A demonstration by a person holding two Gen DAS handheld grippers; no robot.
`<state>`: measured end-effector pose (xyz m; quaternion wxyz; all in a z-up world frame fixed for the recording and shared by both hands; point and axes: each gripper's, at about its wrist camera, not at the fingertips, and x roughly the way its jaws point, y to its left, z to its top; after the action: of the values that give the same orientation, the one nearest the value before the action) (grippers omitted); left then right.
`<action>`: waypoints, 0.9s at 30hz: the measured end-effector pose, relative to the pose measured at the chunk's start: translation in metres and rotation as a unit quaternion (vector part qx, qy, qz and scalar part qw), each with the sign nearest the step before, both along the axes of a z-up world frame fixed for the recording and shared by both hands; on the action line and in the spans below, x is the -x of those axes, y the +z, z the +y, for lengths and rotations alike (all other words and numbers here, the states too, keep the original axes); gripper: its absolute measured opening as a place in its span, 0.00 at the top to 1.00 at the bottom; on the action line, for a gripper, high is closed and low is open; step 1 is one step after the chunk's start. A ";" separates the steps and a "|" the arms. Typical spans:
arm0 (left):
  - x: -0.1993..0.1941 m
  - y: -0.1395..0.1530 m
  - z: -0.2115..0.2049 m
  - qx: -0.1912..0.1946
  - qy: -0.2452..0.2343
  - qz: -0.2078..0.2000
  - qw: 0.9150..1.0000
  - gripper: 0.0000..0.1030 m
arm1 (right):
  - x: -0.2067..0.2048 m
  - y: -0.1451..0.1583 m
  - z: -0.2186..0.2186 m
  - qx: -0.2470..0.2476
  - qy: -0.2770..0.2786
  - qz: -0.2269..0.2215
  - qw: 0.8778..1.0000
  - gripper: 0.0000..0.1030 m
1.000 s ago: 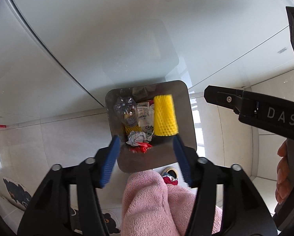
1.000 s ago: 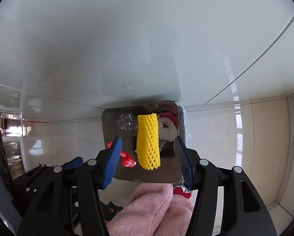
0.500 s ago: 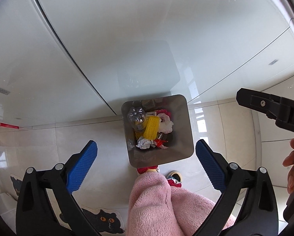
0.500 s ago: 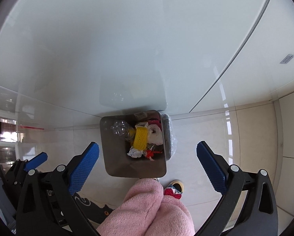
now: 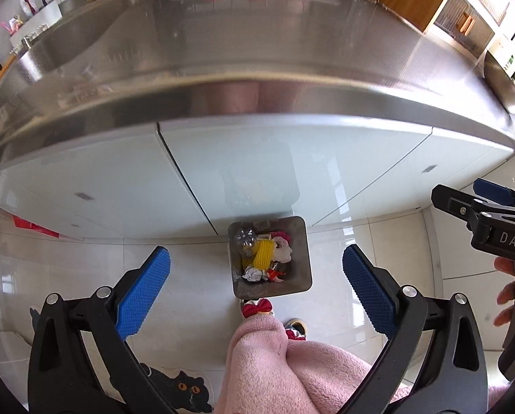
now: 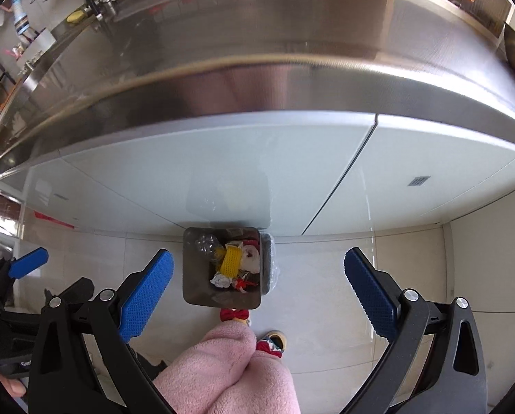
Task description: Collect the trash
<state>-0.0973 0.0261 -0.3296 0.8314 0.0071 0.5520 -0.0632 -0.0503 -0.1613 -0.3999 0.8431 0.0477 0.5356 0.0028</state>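
Both the left gripper [image 5: 256, 288] and right gripper [image 6: 258, 288] are hanging with jaws spread fully wide, gripping nothing. Below them at 12 o'clock, the bin [image 5: 299, 241] is sitting on the floor [image 5: 85, 269] by the cabinet [image 5: 257, 158], holding a yellow net [image 5: 262, 254], bottle [image 5: 243, 238], crumpled paper [image 5: 254, 273] and wrappers. It looks nearly full, so further trash risks spilling over. Beyond, the surface [image 5: 257, 34] is looking bare.

Both wrist views look steeply down from counter height, sharing the floor bin [image 5: 293, 241] [image 6: 192, 265] well below.
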 end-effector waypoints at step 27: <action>0.013 0.272 -0.016 -0.007 0.027 -0.242 0.970 0.08 | 0.048 0.275 -0.032 0.038 -0.039 -0.259 0.964 0.03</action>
<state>-0.1101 0.0100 -0.0575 0.9417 0.0126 0.3344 -0.0332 -0.0979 -0.1928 -0.1244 0.9537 0.0344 0.2963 -0.0385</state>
